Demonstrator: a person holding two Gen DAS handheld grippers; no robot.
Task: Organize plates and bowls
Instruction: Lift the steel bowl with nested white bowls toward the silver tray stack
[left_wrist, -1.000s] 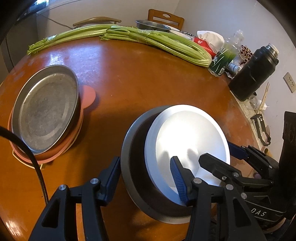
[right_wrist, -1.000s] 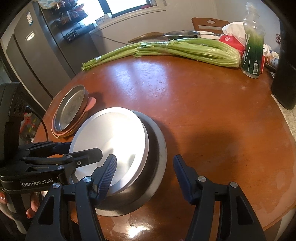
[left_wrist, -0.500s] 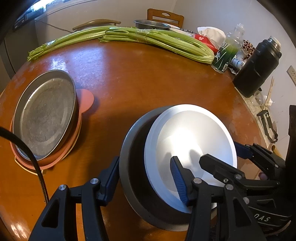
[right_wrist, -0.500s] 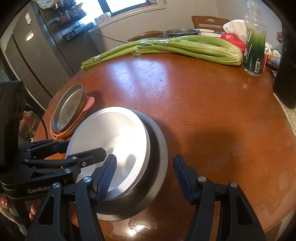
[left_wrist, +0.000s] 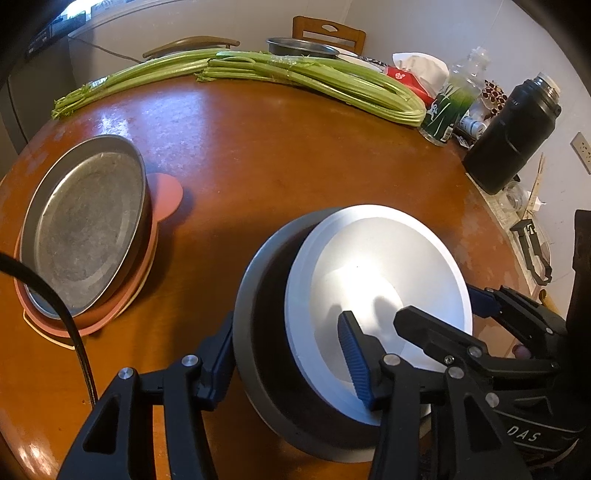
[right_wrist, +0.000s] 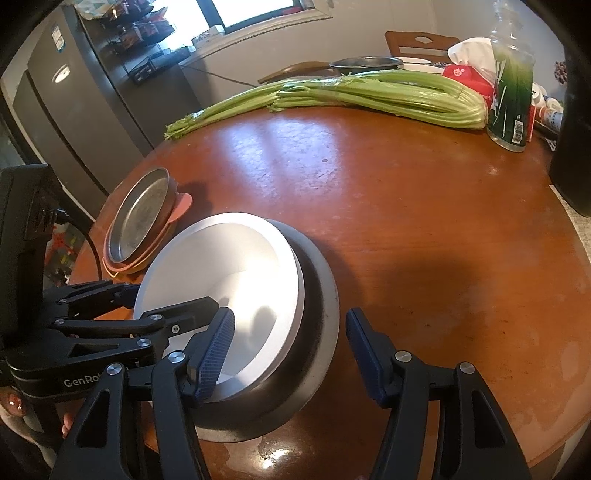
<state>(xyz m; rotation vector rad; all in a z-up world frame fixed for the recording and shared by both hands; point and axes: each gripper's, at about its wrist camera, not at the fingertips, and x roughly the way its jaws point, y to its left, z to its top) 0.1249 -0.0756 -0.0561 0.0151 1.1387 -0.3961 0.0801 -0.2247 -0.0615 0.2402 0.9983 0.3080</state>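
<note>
A: Start with the tools. How does the left gripper stand?

B: Its jaws are wide apart and straddle the near rim of the grey bowl: one finger outside the wall, the other over the white plate that lies inside it. I see no squeeze on anything.

A: And the right gripper?

B: Also spread wide, astride the same stack from the opposite side, one finger over the white plate, the other outside the grey bowl. My guess is that both bracket the rim to take or steady the stack together, since it is broad for one tool.

A: Where does that stack sit?

B: On the round wooden table, at its near edge. To the left, well apart, a metal plate rests on a pink plate, which looks like a pile already sorted.

A: Counts?

B: Two stacks; two pieces certain in each, perhaps a pale one under the pink. One metal pan at the far side, by the celery, two bunches. One black flask, one green bottle.
</note>
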